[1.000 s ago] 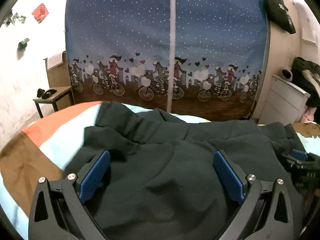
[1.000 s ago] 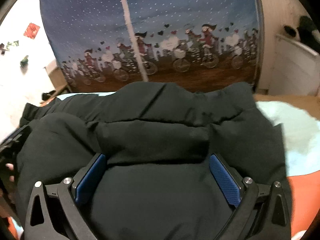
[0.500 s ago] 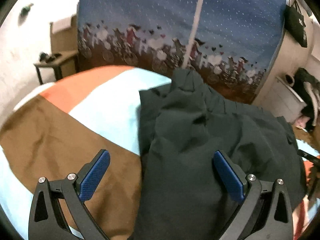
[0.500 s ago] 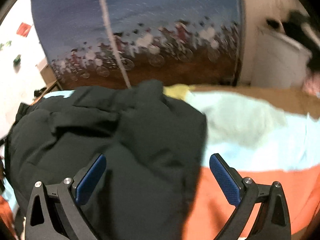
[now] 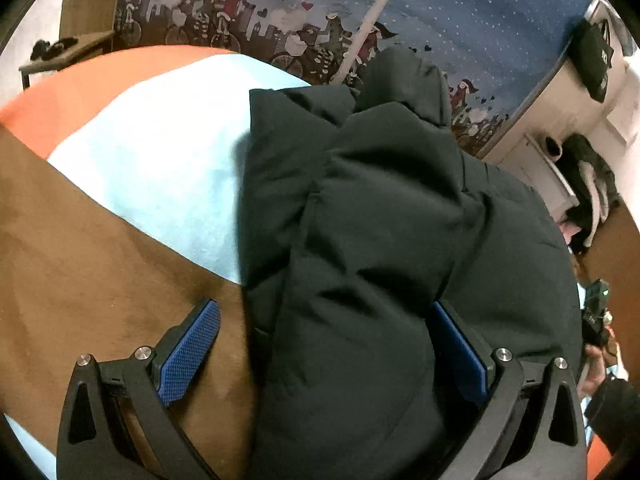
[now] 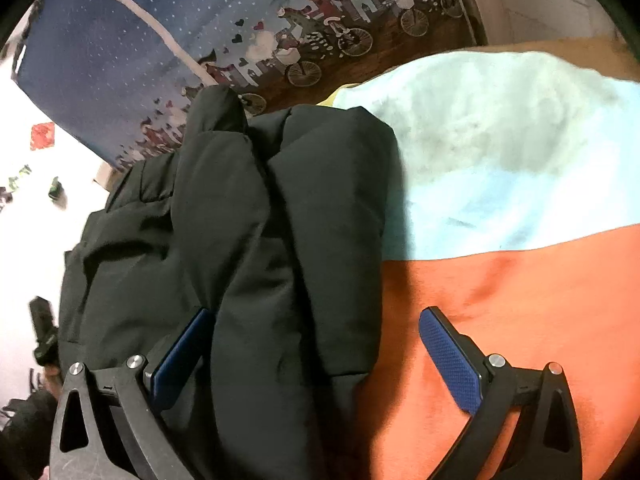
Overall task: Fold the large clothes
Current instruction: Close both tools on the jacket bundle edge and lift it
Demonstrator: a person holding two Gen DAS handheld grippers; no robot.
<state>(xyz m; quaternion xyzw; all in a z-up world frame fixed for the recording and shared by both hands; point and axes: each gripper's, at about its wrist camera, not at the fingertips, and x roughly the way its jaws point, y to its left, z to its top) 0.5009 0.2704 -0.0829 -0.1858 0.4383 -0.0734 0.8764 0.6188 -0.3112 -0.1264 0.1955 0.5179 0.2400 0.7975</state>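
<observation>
A dark, puffy jacket (image 5: 384,216) lies bundled on a bed with a striped blanket (image 5: 152,152). In the left wrist view my left gripper (image 5: 332,344) is open and straddles the jacket's left edge: one blue pad over the brown stripe, the other against the fabric. In the right wrist view the same jacket (image 6: 240,240) fills the left half. My right gripper (image 6: 316,356) is open across its right edge, left pad tucked beside a fold, right pad over the orange stripe. Neither pair of jaws pinches cloth.
The blanket (image 6: 520,184) has brown, pale blue and orange bands. Behind the bed hangs a blue curtain (image 5: 460,4) printed with cyclists. A small side table (image 5: 64,56) stands at far left, white drawers with clothes (image 5: 580,176) at right. A person's hand (image 5: 600,364) shows at right.
Both grippers have swung outward and tilted down, from over the jacket's middle to its left and right edges. The jacket looks narrower and more bundled. Both stayed open.
</observation>
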